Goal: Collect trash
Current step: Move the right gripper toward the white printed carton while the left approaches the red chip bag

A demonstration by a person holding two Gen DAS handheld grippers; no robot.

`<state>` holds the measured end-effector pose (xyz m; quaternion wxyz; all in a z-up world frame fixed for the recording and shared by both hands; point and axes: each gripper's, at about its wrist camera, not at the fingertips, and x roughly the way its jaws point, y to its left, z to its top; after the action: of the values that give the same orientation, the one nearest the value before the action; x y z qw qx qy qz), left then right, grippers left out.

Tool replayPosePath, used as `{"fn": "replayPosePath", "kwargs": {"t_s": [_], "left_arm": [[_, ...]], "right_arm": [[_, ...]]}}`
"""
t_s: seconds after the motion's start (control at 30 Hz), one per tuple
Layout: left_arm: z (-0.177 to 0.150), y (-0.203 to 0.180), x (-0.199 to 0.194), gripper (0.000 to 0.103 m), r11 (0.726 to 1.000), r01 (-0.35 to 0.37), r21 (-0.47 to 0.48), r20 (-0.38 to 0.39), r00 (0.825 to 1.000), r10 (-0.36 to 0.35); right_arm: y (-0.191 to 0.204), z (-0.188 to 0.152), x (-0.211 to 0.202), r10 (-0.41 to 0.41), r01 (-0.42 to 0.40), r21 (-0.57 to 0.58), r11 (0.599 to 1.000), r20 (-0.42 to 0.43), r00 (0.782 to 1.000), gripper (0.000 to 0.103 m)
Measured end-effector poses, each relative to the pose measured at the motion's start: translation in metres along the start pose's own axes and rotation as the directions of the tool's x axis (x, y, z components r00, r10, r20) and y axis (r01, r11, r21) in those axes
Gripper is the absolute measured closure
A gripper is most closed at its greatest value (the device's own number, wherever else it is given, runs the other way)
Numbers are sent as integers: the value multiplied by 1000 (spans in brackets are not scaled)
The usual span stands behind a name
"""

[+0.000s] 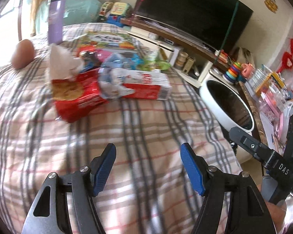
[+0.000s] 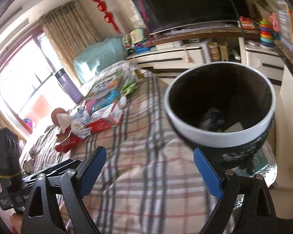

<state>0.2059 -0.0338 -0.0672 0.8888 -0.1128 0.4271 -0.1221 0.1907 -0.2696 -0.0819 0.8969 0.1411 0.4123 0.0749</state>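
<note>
A soft woven plaid cloth (image 1: 146, 128) covers the bed. On it lie a glossy red foil wrapper (image 1: 78, 97) and a printed cardboard carton (image 1: 152, 87) (slightly crumpled). The white-rimmed black bin (image 2: 220, 136) looks smooth plastic.

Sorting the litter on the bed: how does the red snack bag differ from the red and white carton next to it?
The red snack bag is soft, crumpled and torn open; the red and white carton is a stiff box lying flat. The bag is mostly red; the carton is largely white. Both lie touching on the plaid blanket.

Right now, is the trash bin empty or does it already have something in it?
Not empty: the bin holds a crumpled wrapper and a pale piece at the bottom.
</note>
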Motion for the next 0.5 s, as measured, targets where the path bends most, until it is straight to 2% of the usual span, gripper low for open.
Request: {"fn": "replayPosePath", "kwargs": {"t_s": [0.5], "left_arm": [[-1,52,-27,35,992,-64,-113,12,998,66]], "right_arm": [[40,-9,33,65,-74,-117,990,-83,994,11]]}}
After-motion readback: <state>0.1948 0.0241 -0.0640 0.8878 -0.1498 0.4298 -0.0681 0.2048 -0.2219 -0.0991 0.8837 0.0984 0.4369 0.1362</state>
